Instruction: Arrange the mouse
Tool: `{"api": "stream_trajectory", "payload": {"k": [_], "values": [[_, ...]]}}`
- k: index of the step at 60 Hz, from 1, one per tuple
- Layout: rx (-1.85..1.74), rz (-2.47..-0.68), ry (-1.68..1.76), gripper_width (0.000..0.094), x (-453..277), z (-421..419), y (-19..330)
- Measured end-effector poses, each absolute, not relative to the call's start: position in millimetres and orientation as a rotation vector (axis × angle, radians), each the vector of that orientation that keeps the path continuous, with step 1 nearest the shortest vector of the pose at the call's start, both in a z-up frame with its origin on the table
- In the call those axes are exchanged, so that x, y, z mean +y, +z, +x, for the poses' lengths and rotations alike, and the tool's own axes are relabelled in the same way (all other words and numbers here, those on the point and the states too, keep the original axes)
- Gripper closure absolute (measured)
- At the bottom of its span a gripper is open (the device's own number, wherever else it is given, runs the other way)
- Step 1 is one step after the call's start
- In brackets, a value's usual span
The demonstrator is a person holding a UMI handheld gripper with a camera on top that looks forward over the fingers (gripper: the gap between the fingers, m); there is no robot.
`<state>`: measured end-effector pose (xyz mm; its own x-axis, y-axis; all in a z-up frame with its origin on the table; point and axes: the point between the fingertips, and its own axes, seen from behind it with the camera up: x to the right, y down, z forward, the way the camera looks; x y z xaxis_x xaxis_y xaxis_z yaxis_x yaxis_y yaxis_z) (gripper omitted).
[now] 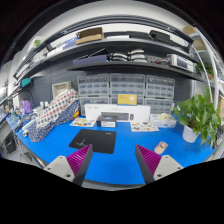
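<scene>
A: Mouse is not clearly visible; perhaps the small thing just ahead of the gripper?
B: Maybe. Fingers are wide apart, holding nothing. Approach low toward the black mat slowly.

Bright, even overhead light fills the room, while shelves above the blue table bow with fisheye distortion.

A blue worktop stretches ahead. Beyond it, grey drawer cabinets line the back wall beneath long shelves crowded with boxes. A leafy potted plant stands far right.
</scene>
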<state>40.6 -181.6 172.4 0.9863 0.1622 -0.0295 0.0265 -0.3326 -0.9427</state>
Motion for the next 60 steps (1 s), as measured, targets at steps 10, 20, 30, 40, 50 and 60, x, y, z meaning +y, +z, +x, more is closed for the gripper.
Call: {"api": "stream_trajectory", "payload": {"k": [10,20,30,40,50,60], "values": [[-0.139,-1.940,0.128,0.0068,-194.5,47.2,140.6],[-0.109,-2.002,0.104,0.0077,-204.9,76.2,93.2],[-0.021,-2.087,0.037,0.0074,-204.1,145.0,55.4],[0.065,-2.145,-0.018,0.0080,-174.6,213.9,26.3],[0.072,-2.185,-0.020,0.0085,-114.4,250.4,6.3],[0.056,-2.215,0.015,0.0086,-49.9,260.0,-8.4]]}}
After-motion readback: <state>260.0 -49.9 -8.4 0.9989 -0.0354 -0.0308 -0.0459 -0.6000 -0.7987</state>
